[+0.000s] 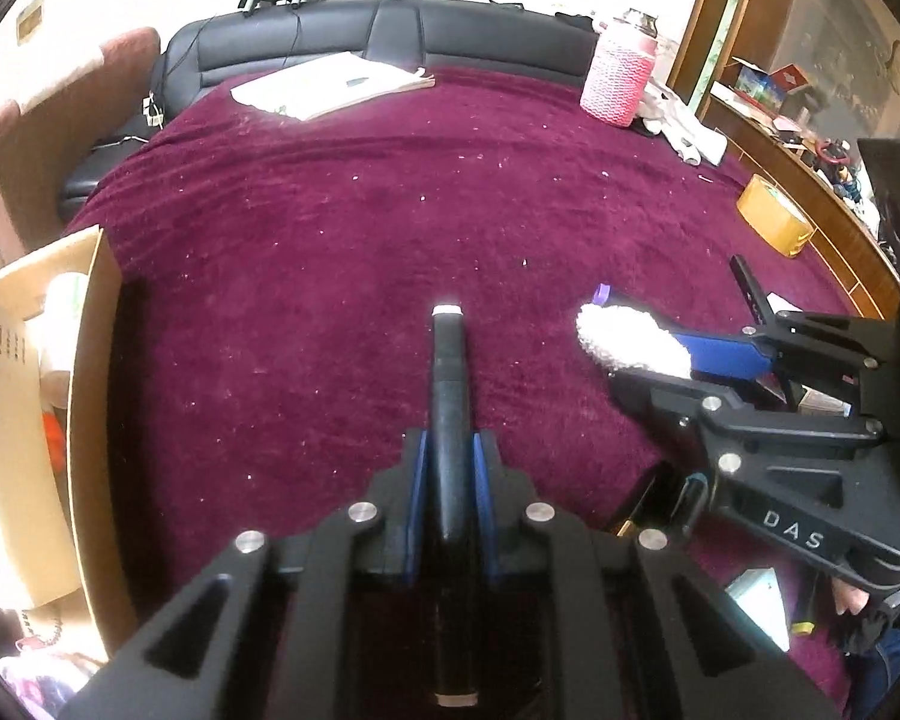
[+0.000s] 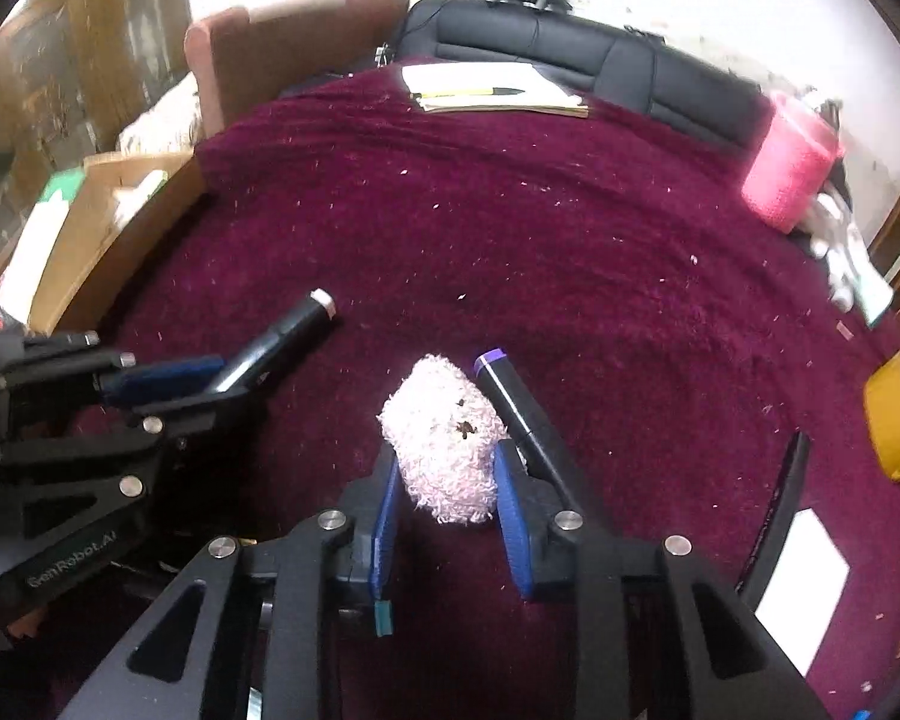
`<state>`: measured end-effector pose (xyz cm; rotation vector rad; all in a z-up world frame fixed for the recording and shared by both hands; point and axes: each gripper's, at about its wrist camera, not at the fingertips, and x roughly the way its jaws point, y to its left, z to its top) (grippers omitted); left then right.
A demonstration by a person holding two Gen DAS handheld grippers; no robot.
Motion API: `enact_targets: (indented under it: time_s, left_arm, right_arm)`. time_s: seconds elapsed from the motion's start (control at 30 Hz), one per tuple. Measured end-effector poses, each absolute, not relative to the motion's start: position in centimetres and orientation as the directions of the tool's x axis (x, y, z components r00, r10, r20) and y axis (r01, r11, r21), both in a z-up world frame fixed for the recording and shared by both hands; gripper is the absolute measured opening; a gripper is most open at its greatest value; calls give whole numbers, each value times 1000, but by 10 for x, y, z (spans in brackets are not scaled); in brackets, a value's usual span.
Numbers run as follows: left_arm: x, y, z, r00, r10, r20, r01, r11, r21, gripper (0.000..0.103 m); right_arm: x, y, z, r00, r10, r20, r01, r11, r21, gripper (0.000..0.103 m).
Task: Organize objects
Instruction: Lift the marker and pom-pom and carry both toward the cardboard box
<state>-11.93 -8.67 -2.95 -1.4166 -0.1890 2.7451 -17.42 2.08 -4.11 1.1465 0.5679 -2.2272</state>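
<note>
Closest, the left gripper (image 1: 448,468) has its blue fingers (image 1: 419,480) clenched on a black marker (image 1: 448,396); the marker runs forward between them, its white end (image 1: 448,309) sticking out over the maroon cloth (image 1: 342,228); from the right wrist view the same marker (image 2: 282,339) juts up and to the right out of that gripper (image 2: 210,375). Beside it, the right gripper (image 2: 447,480) has a fluffy pale pink toy (image 2: 447,438) between its blue fingers (image 2: 513,516); the pads sit against the toy's two sides, so they appear to be gripping it; the toy bears small dark marks on its front. A second black marker with a purple end (image 2: 510,402) lies just right of the toy, touching the right finger's side; whether it is held too I cannot tell. In the left view the right gripper (image 1: 678,354) comes in from the right with the toy (image 1: 630,339) at its tip, the purple end (image 1: 601,294) showing just behind.

Further out, a cardboard box (image 1: 84,360) stands at the cloth's left edge with things inside; a yellow tape roll (image 1: 777,216) lies at the right edge; a white card (image 2: 801,570) lies near right. Across the cloth, a stack of papers (image 1: 330,84) lies by a black couch back (image 1: 390,30); a pen (image 2: 480,93) rests on the papers; a pink knitted container (image 1: 618,81) stands at the far right.
</note>
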Motion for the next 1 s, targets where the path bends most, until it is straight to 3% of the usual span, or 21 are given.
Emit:
enact_targets:
  time_s: [0.13,0.2,0.3,0.4,0.43,0.5,0.53,1.0]
  left_arm:
    - [-120,-85,-29,-580,116,-806,4,-989,-145,21]
    - [-120,-84,-29,-580,121,-805,-6,-989,-145,23]
    - [-120,-81,-29,-579,151,-801,-23,-985,-169,37]
    - [-119,-75,-30,-584,136,-800,-36,-989,-143,41]
    - [-118,-73,-30,-589,122,-799,-34,-991,-126,40]
    - [-117,-68,-30,-600,62,-798,-23,-998,-61,26]
    - [-116,-67,-31,-606,24,-795,-13,-1000,-21,15]
    - [-115,-80,-21,-638,98,-764,2,-992,-129,14]
  right_arm:
    - [-172,16,-45,-502,-277,-819,650,-745,-147,36]
    - [-178,24,-43,-478,-314,-820,643,-761,-84,37]
    - [-186,33,-41,-452,-364,-814,630,-776,-3,36]
    - [-189,40,-37,-445,-391,-806,606,-794,50,30]
    - [-190,42,-36,-443,-401,-802,597,-799,70,29]
    - [-193,49,-34,-427,-428,-797,574,-809,127,30]
    - [-192,50,-34,-421,-435,-796,570,-809,140,30]
    - [-173,43,-19,-417,-498,-760,595,-782,186,30]
